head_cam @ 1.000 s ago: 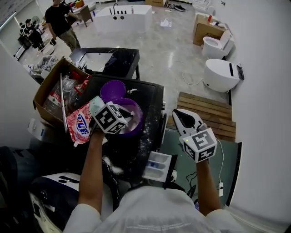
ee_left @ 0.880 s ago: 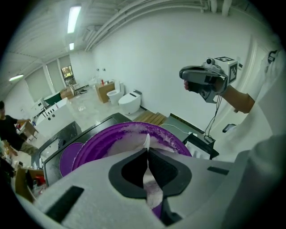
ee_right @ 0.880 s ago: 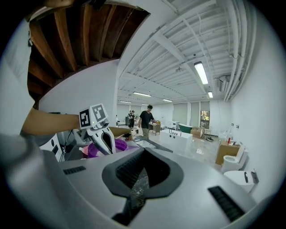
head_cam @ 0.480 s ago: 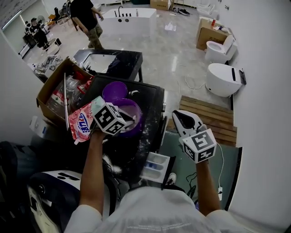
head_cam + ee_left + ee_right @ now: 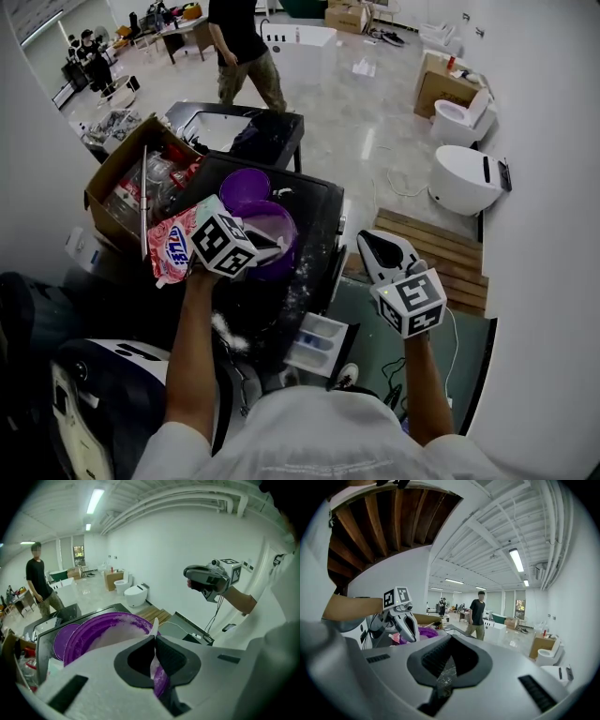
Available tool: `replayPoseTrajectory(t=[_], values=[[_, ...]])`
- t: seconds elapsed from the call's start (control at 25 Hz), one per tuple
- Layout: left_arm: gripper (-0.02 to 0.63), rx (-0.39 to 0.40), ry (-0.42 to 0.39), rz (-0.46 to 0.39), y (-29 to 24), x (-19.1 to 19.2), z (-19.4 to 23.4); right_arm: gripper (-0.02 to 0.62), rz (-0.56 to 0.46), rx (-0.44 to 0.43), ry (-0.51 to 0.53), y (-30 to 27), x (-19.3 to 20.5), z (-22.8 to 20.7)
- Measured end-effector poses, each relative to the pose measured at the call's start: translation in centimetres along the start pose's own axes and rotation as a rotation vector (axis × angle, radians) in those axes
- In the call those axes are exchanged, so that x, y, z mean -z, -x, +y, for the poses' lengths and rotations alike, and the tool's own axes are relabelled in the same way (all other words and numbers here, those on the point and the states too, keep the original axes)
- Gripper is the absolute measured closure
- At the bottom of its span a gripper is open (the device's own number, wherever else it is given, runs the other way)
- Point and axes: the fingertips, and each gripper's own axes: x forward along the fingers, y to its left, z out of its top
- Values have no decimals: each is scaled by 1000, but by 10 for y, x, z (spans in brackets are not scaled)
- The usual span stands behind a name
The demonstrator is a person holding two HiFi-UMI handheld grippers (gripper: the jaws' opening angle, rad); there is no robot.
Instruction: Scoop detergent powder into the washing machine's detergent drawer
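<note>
My left gripper (image 5: 269, 247) is over the purple tub (image 5: 281, 217) of white powder on the black machine top (image 5: 314, 192). It is shut on a thin white scoop handle (image 5: 153, 626), seen edge-on in the left gripper view, with the tub (image 5: 93, 630) just beyond it. The white detergent drawer (image 5: 321, 343) stands pulled out at the machine's front, below both grippers. My right gripper (image 5: 373, 242) hangs to the right of the machine, above the floor, shut on a scrap of clear crinkled film (image 5: 446, 673).
A purple lid (image 5: 242, 185) lies behind the tub and a pink detergent bag (image 5: 173, 251) to its left, by a cardboard box (image 5: 117, 178) of clutter. Spilled powder dusts the machine top. A person (image 5: 242, 42) walks at the back. Toilets (image 5: 464, 178) and a wooden pallet (image 5: 427, 239) are on the right.
The person at the back has walked to the right. Both grippers keep their places, the left over the tub, the right beside the machine.
</note>
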Motion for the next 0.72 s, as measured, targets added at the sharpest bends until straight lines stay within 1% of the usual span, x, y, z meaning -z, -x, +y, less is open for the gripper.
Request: replayPoseTrajectory(t=[0.12,0.36,0.72], values=[[591,-6,22,-45,7,1,-4,590,-6,-6,9,3,-2,4],[591,-18,95,-166,25,2,-7,590,-12,-21,19,4,-5,13],[591,-130,271,-430,59,9,18,589,-30,-51,42,-4,-13,28]])
